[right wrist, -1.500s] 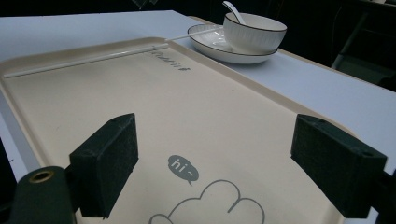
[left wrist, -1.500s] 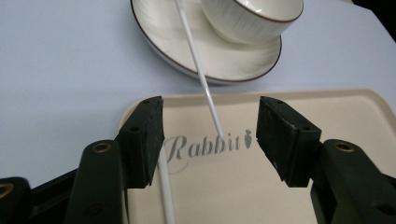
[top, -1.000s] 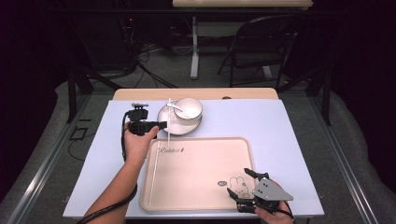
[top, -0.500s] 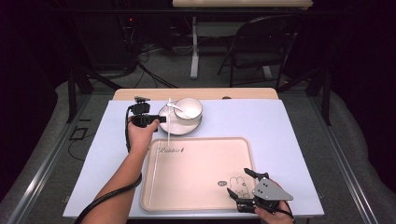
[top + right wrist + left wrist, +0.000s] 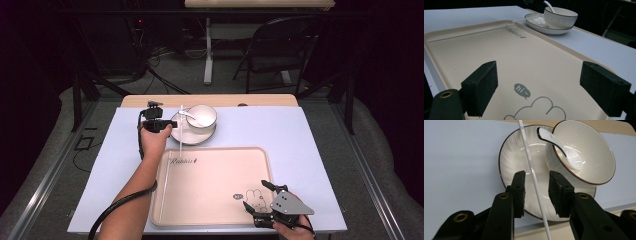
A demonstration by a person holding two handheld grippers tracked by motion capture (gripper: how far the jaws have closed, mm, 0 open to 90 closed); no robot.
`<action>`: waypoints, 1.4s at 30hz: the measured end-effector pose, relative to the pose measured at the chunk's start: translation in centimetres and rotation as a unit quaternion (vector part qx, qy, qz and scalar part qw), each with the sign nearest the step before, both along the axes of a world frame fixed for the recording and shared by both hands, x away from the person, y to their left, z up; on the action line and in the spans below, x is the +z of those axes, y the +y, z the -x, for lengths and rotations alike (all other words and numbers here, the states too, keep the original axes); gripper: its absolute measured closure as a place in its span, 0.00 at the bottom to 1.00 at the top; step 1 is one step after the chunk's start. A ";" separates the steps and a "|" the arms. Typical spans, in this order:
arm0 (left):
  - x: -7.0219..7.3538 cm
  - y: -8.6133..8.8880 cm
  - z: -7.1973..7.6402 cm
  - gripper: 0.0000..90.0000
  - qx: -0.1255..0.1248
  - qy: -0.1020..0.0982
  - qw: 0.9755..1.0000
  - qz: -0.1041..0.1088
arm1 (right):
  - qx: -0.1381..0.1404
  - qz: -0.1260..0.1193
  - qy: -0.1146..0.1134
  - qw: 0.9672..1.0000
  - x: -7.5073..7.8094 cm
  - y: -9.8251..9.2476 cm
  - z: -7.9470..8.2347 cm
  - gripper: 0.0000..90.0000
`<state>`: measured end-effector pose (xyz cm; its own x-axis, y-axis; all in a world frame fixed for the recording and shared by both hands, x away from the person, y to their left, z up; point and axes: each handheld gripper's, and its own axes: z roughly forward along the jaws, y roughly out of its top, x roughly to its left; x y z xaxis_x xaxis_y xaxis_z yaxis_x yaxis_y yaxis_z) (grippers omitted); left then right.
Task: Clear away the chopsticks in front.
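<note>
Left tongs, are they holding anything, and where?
Nothing yet. The left tongs have just been closing around the stick, pads not touching it.

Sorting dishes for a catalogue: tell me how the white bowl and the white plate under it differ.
The white dark-rimmed bowl is deep and holds a white spoon; the white dark-rimmed plate is shallow and wider, carrying the bowl. A thin white stick crosses the plate, not the bowl. Both are glossy.

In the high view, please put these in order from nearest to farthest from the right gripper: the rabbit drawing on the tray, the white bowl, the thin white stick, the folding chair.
From the right gripper:
1. Grey rabbit drawing on the beige plastic tray, beside the jaws.
2. Thin white stick, along the tray's left edge.
3. White ceramic bowl with dark rim, on the plate beyond the tray.
4. Dark folding chair, on the floor behind the table.
</note>
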<state>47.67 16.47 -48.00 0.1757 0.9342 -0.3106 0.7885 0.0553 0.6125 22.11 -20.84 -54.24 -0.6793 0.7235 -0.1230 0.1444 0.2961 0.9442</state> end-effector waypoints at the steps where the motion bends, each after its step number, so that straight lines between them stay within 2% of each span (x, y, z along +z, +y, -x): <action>1: 0.0 -0.1 -0.1 0.74 0.000 0.000 1.000 -0.001 | 0.000 0.000 0.000 1.000 0.0 0.0 0.0 0.16; 9: -0.4 -1.2 -1.2 0.74 -0.003 0.000 1.000 -0.005 | 0.000 -0.001 -0.001 1.000 0.0 0.0 0.0 0.16; 16: -0.4 -1.2 -1.2 0.75 -0.003 0.000 1.000 -0.005 | 0.000 -0.001 -0.001 1.000 0.0 0.0 0.0 0.16; 17: -1.7 -2.3 -2.2 0.75 -0.001 0.007 1.000 -0.015 | 0.000 -0.001 -0.001 1.000 0.0 0.0 0.0 0.16; 27: -3.2 -2.4 -3.1 0.79 0.012 0.021 0.999 -0.025 | 0.002 -0.003 -0.001 1.000 0.1 0.0 0.1 0.16; 32: -3.6 -2.4 -3.7 0.81 0.016 0.026 0.999 -0.023 | 0.002 -0.003 0.000 1.000 0.1 -0.1 0.1 0.16; 38: -3.6 -2.4 -3.7 0.81 0.016 0.026 0.999 -0.023 | 0.002 -0.003 0.000 1.000 0.1 -0.1 0.1 0.16; 39: -4.2 -2.6 -4.1 0.81 0.020 0.033 0.999 -0.016 | 0.002 -0.003 0.000 1.000 0.1 -0.1 0.1 0.16; 42: -4.5 -2.7 -4.3 0.84 0.020 0.040 0.999 -0.010 | 0.002 -0.003 0.000 1.000 0.1 0.0 0.1 0.16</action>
